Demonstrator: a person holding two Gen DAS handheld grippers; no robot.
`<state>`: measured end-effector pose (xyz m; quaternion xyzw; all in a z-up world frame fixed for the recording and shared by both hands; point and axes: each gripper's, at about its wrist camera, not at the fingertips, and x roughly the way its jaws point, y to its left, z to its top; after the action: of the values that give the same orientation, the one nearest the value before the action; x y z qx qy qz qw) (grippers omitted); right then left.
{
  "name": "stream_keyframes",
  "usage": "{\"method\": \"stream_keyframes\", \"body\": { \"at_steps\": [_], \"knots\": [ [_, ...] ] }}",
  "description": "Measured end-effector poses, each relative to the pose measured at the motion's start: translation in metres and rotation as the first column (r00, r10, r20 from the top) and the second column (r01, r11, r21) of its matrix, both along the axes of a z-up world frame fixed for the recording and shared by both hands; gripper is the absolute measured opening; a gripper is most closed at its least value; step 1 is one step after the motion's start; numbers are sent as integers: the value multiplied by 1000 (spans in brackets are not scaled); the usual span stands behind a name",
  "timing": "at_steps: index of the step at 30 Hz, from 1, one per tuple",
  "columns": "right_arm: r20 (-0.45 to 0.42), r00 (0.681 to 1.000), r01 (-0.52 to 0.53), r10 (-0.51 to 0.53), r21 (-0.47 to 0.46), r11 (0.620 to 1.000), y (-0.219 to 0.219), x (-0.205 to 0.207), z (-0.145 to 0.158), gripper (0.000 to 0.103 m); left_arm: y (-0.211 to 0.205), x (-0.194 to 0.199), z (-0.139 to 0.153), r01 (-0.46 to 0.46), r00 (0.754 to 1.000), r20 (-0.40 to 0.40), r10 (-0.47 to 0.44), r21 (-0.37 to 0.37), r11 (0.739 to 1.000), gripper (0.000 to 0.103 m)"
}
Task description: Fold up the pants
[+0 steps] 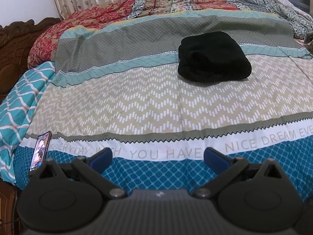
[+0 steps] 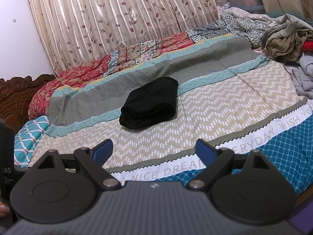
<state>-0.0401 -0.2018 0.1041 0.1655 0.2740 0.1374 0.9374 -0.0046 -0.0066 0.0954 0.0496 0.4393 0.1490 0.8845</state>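
Only the left wrist view caught a phone (image 1: pixel 40 152) propped just outside the left gripper (image 1: pixel 157 156); only the right showed a clothes heap (image 2: pixel 287 37) far right of the right gripper (image 2: pixel 154 150). Both grippers stood wide apart, empty. The black pants (image 1: pixel 213 56) lay folded into a thick bundle, well beyond both fingertips on the bedspread (image 1: pixel 137 101).

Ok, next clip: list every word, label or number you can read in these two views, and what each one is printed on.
"YOU HAVE A NICE DREAM EVE", cut off at the frame edge: white band of the bedspread, left wrist view.
"A NICE DREAM", "ERYDAY WISH YO", partly hidden and cut off: same white band, right wrist view.
"AS", start hidden: dark object at the left edge, right wrist view; the smaller print below is too blurred to read.
Phone screen: nothing readable.
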Motion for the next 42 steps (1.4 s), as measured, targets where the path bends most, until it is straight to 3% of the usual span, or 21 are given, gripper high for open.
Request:
{"method": "stream_keyframes", "body": {
  "at_steps": [18,29,42],
  "knots": [
    [5,1000,10,-10,-3,1000,-12,10,8,93,-11,21,10,51,999,-8,-51,-44,998,103],
    [-41,996,-85,84,-40,996,-13,38,19,93,-30,44,30,110,993,52,-107,-56,992,103],
    [-11,998,-62,62,-24,998,-20,51,42,93,-38,58,55,144,981,139,-132,-78,986,103]
  ]
}}
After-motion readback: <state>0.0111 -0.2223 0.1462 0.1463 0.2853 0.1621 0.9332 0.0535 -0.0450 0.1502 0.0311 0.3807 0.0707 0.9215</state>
